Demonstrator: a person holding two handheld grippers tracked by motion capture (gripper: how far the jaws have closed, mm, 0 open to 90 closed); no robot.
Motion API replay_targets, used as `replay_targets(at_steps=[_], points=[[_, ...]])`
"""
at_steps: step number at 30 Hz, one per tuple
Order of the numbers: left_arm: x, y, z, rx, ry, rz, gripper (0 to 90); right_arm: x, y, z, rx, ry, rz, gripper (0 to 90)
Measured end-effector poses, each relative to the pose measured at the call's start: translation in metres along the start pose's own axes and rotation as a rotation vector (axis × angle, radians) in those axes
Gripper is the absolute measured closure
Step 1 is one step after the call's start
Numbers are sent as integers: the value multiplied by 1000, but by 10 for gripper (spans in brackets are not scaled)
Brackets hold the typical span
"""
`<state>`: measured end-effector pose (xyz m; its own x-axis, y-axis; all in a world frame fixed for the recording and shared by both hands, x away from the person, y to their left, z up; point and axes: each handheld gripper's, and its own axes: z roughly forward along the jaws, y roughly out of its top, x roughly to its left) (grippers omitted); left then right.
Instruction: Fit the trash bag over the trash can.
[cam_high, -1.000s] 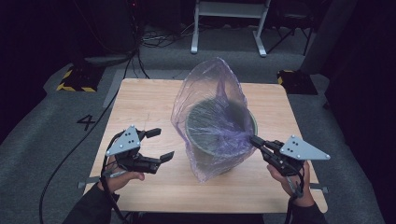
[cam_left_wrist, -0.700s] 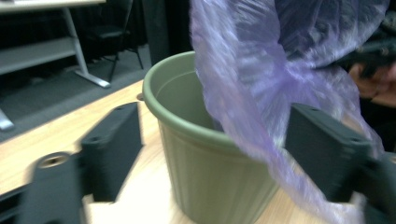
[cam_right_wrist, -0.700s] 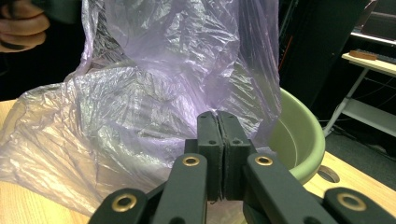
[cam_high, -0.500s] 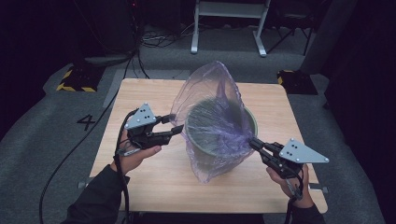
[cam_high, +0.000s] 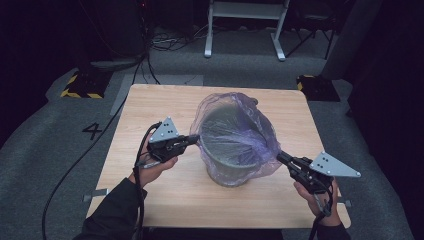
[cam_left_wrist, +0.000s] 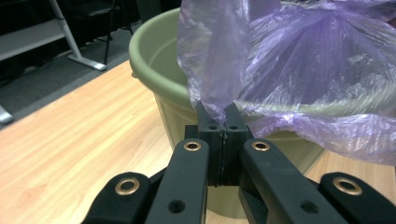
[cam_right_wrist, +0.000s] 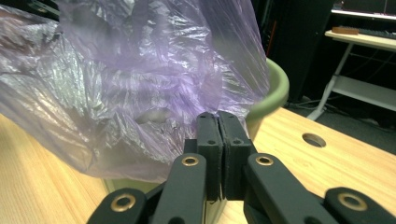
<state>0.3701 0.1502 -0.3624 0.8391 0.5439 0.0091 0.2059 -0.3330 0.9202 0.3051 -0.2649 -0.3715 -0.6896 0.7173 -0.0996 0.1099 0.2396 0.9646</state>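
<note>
Looks like a lab/studio tbh: dark curtains, cables (cam_high: 165, 42) on grey carpet behind the table (cam_high: 150, 107), hazard-tape block (cam_high: 80, 86) nearby.

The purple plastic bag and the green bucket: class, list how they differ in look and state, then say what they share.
1. The purple plastic bag is thin, crinkled and see-through; the green bucket is rigid, smooth and opaque.
2. The bag is pinched by the left tool and the right tool; the bucket stands ungripped on the wooden table.
Shared: the bag is draped over the bucket's rim.
</note>
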Motion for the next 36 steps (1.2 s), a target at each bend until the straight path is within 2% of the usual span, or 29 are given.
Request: replay_targets(at_steps=[2, 5, 6, 10, 14, 18, 22, 25, 29, 31, 34, 36], points=[[1, -5, 1, 8, -5, -4, 898, -1, -3, 0, 12, -1, -4, 891], [0, -12, 5, 28, -1, -1, 897, -2, -9, 2, 46, -37, -34, 891], [0, -15, 7, 39, -2, 10, 898, -3, -11, 3, 53, -38, -32, 890], [-1, -22, 14, 65, -1, 6, 897, -7, -17, 7, 73, -26, -6, 882], [-2, -25, 18, 78, 6, 12, 897, -8, -18, 11, 78, -34, -5, 846], [-5, -26, 19, 73, 12, 16, 896, -9, -16, 10, 74, -72, 9, 582], [-8, -24, 16, 62, 18, 34, 891, 1, -3, -3, 38, -56, -44, 373], [-10, -25, 14, 57, 17, 34, 890, 7, 7, -13, 5, -52, -73, 266], [-10, -25, 12, 61, 26, 39, 890, 15, 18, -22, -18, -30, -98, 195], [-9, -26, 11, 63, 33, 38, 891, 21, 24, -26, -31, -3, -118, 169], [-9, -25, 11, 74, 50, 36, 893, 31, 36, -32, -63, 32, -149, 155], [-9, -25, 11, 79, 64, 47, 894, 36, 44, -36, -93, 48, -149, 154]])
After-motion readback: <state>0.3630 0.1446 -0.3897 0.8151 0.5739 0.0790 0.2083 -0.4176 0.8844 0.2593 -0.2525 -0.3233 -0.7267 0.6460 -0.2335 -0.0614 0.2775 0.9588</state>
